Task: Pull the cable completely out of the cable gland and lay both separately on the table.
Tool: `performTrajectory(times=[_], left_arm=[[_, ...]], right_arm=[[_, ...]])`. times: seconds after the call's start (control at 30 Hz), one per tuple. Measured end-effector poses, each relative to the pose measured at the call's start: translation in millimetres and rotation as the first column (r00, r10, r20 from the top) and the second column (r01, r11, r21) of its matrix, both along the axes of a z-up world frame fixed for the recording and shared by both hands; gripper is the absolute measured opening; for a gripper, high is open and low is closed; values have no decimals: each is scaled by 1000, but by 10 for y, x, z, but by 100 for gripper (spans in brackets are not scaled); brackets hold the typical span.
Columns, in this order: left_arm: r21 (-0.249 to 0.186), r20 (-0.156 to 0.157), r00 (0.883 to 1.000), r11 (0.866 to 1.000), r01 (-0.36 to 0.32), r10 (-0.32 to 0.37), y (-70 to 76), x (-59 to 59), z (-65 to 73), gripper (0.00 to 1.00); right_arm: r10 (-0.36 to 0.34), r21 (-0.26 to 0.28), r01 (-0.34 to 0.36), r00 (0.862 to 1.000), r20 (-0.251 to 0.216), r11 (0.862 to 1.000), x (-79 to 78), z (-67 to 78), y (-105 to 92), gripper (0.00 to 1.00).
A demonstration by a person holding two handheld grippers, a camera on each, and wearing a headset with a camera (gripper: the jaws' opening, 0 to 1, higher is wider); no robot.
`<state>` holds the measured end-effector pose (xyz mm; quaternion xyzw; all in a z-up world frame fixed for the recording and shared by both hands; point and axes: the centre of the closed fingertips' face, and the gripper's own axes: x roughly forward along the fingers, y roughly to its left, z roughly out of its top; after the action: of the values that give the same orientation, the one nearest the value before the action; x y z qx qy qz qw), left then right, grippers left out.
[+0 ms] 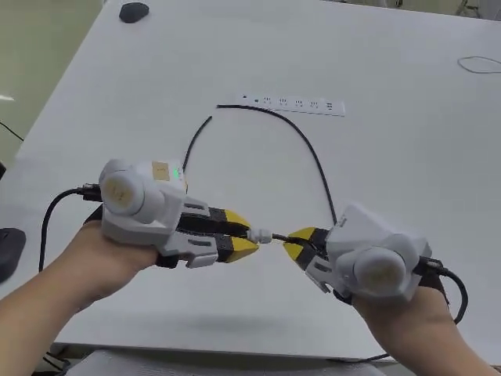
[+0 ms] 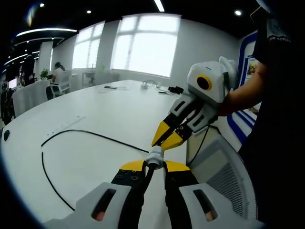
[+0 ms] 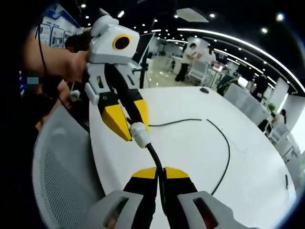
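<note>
While left tongs [image 1: 250,236] pinch the small white plastic cable gland [image 1: 262,235], right tongs [image 1: 292,241] pinch the thin black cable [image 3: 156,160] entering it.

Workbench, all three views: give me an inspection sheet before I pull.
Surface: white table, flat and well lit.
Job's things: white cable gland on the black cable; both held above the table, not yet separated.
Clutter: power strip, dark mouse-like object, thin white wire, all far off.
Grippers: left gripper shut on the cable gland; right gripper shut on the black cable just beside it.
Cables: the black cable loops away over the table; a black lead trails from each gripper.
Surroundings: mesh chair; open office, people in the distance.
</note>
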<state>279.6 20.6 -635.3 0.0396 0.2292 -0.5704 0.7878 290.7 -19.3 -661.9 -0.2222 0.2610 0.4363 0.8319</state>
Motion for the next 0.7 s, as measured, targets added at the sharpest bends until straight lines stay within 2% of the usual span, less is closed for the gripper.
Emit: performTrajectory(times=[0.07, 0.2, 0.27, 0.43, 0.6, 0.7], left_arm=[[-9, -2, 1000, 1000, -2, 2, -5, 10, 20, 15], [-14, -2, 1000, 1000, -5, 5, -18, 23, 32, 15], [-18, -9, 1000, 1000, -9, 9, -25, 24, 34, 15], [-17, -11, 1000, 1000, -4, 4, -41, 8, 23, 15], [-18, -15, 1000, 1000, 0, 0, -56, -12, 21, 15], [-17, -15, 1000, 1000, -1, 0, -58, -23, 18, 14]], right_arm=[[-1, -10, 1, 1000, 4, 1000, 16, -21, -48, 0], [-44, 7, 44, 999, -16, 999, 52, -62, -122, 0], [-89, 31, 91, 995, -46, 995, 79, -116, -177, 0], [-114, 29, 116, 991, -64, 993, 80, -216, -244, 0], [-165, 44, 170, 981, -100, 985, 97, -310, -307, 0], [-224, 58, 234, 964, -141, 971, 121, -379, -387, 0]])
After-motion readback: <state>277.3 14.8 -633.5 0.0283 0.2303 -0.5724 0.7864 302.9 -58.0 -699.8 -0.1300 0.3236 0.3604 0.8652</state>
